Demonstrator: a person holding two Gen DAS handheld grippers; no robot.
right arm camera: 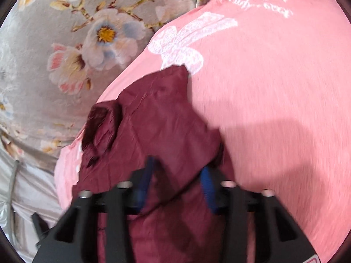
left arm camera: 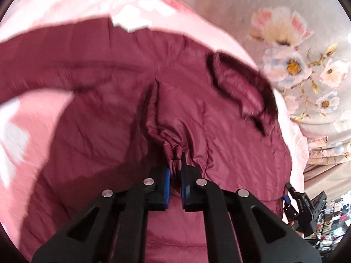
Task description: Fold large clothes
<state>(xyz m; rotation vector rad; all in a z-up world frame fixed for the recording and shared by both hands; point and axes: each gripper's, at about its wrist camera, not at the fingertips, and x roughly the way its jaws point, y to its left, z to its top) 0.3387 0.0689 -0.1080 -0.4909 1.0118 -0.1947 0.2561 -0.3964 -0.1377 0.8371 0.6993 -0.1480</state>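
Maroon quilted jacket point(left arm camera: 122, 70), shiny, creased, on pink blanket point(right arm camera: 274, 100). Left gripper point(left arm camera: 175, 164) pinches bunched jacket fabric; right gripper point(right arm camera: 177, 175) pinches jacket fold. White script on blanket unreadable.

Both wrist cameras look steeply down, close over a quilted maroon jacket point(left arm camera: 122, 100) point(right arm camera: 153, 118) on a pink printed blanket point(left arm camera: 65, 4) point(right arm camera: 274, 87); both share its dark collar point(left arm camera: 241, 87) point(right arm camera: 101, 127) and the grey floral sheet point(left arm camera: 285, 32) point(right arm camera: 65, 43).

bedroom in a home by the looks of it, bed covered with a grey floral sheet point(right arm camera: 65, 43), pink printed blanket point(right arm camera: 274, 87) spread over it, cluttered shelves point(left arm camera: 329, 225) glimpsed at the edge, blurred
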